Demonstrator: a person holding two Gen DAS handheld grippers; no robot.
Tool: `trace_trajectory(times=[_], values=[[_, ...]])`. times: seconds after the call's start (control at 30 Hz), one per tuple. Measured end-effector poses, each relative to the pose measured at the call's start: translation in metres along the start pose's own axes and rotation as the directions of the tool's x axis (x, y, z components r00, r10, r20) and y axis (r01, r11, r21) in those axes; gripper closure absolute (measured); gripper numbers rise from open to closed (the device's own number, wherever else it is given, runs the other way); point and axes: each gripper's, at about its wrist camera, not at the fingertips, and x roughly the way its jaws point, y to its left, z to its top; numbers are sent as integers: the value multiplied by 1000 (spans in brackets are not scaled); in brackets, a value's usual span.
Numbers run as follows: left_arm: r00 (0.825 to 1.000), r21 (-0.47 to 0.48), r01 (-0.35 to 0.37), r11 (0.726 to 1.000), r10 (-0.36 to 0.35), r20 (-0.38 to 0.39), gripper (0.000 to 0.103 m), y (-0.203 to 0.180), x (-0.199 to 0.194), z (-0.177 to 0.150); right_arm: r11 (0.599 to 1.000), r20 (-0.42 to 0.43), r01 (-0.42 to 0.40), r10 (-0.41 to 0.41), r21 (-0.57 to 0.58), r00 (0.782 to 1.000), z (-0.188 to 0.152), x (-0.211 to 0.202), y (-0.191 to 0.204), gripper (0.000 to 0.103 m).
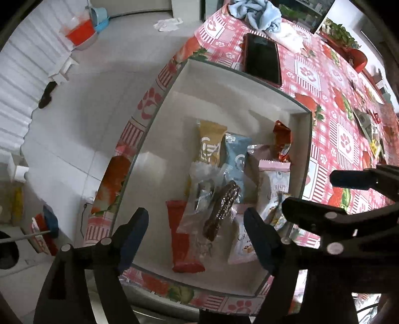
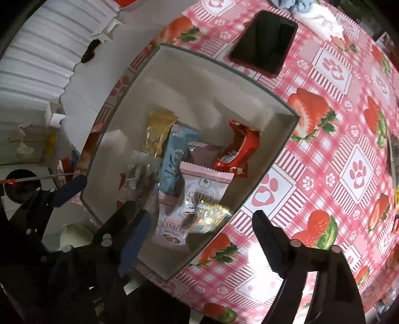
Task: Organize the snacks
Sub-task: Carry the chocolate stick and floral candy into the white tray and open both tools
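A white cardboard box (image 1: pixel 219 82) sits on the strawberry tablecloth and holds several wrapped snacks: a yellow bar (image 1: pixel 210 144), a blue pack (image 1: pixel 237 152), a red bar (image 1: pixel 183 239), a dark wafer in clear wrap (image 1: pixel 222 209) and pink cranberry packs (image 1: pixel 274 184). My left gripper (image 1: pixel 197 234) is open and empty above the box's near end. My right gripper (image 2: pixel 199 234) is open over the box's right edge; a shiny small pack (image 2: pixel 212 216) lies between its fingers, not clamped. The box (image 2: pixel 274 139) also shows in the right wrist view. The right gripper's fingers (image 1: pixel 349 179) show in the left wrist view.
A black phone in a red case (image 1: pixel 261 58) lies on the table beyond the box. A blue cloth (image 1: pixel 256 12) is at the far edge. More loose snacks (image 1: pixel 366 124) lie at the table's right side. The table edge and tiled floor (image 1: pixel 99 99) are left of the box.
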Motion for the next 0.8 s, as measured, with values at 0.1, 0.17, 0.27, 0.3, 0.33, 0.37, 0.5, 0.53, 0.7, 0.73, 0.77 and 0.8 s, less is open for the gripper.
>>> trace_trajectory(times=[0.1, 0.17, 0.27, 0.3, 0.33, 0.37, 0.5, 0.53, 0.7, 0.73, 0.77, 0.8], values=[[1000, 9, -13, 1000, 13, 2, 17, -2, -1, -3, 1000, 3, 13, -13, 7, 1000, -2, -3, -1, 18], [1000, 9, -17, 1000, 17, 4, 16, -3, -2, -4, 1000, 7, 17, -17, 12, 1000, -4, -5, -6, 18], [1000, 13, -31, 999, 31, 1, 10, -4, -3, -6, 999, 12, 24, -24, 29, 1000, -8, -8, -12, 10], [1000, 16, -30, 999, 30, 0, 10, -5, -4, -6, 999, 18, 23, -23, 38, 1000, -8, -9, -14, 0], [1000, 23, -25, 999, 25, -4, 10, -5, -4, -7, 999, 22, 20, -21, 43, 1000, -10, -10, -16, 0], [999, 25, -32, 999, 32, -3, 10, -5, -4, -7, 999, 22, 16, -17, 46, 1000, -11, -11, -17, 0], [998, 31, -58, 998, 57, 21, 10, -8, -9, -10, 998, 24, 29, -30, 52, 999, -14, -13, -19, 0], [998, 35, -62, 997, 61, 21, 10, -8, -9, -11, 998, 24, 31, -32, 55, 999, -15, -14, -20, 0], [997, 53, -77, 996, 76, 19, 9, -13, -11, -12, 998, 25, 27, -29, 64, 999, -18, -17, -23, 0], [997, 53, -78, 996, 77, 20, 9, -13, -11, -12, 998, 28, 27, -29, 62, 999, -18, -18, -22, 0], [997, 52, -76, 996, 75, 19, 9, -13, -12, -12, 998, 30, 28, -30, 60, 999, -19, -19, -22, 0], [997, 51, -76, 996, 76, 19, 9, -13, -12, -12, 998, 31, 29, -31, 58, 999, -19, -20, -22, 0]])
